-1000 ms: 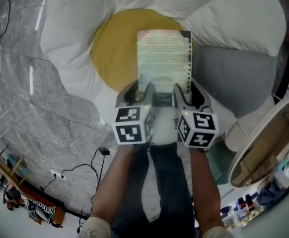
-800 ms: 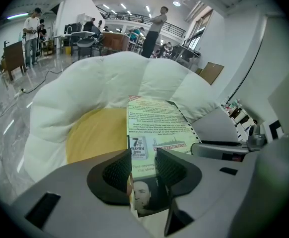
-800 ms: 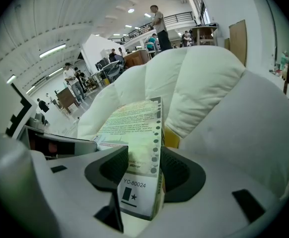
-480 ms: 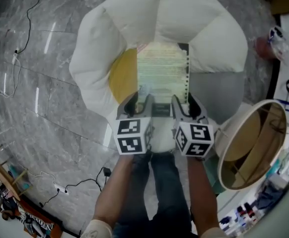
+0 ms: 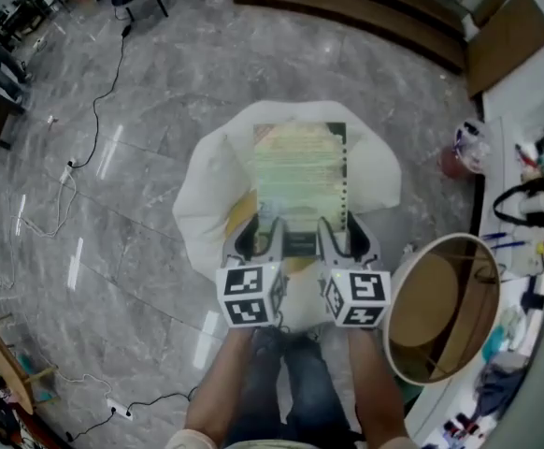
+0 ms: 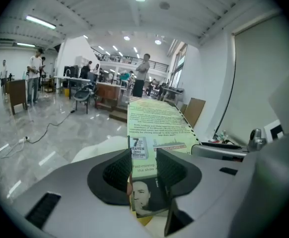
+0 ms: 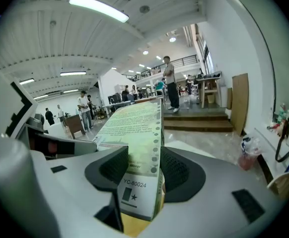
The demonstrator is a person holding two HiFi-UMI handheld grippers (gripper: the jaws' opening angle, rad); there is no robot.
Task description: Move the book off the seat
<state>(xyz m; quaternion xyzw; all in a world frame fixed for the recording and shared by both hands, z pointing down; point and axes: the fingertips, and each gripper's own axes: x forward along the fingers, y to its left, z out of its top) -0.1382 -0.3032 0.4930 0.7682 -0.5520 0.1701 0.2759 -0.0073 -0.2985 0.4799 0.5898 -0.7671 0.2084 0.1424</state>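
The book [image 5: 300, 176], pale green back cover up, is held level in the air above the white cushioned seat [image 5: 207, 204] and its yellow cushion [image 5: 242, 215]. My left gripper [image 5: 261, 241] is shut on the book's near left corner, and my right gripper [image 5: 333, 241] is shut on its near right corner by the spine. In the left gripper view the book [image 6: 154, 120] runs away from the left gripper [image 6: 143, 170], pinched between the dark pads. In the right gripper view the book [image 7: 134, 128] sits clamped in the right gripper [image 7: 143, 170], with a white sticker showing.
A round wooden-topped table [image 5: 440, 307] stands just right of me. A white desk edge with cables and small items [image 5: 524, 204] runs along the right, with a red container [image 5: 459, 152] on the floor. Cables [image 5: 94, 110] cross the grey marble floor at left. Wooden steps [image 5: 347, 3] lie ahead.
Both grippers have kept hold of the book while it rose well above the seat. The seat now looks much smaller and farther below, and more floor shows around it.
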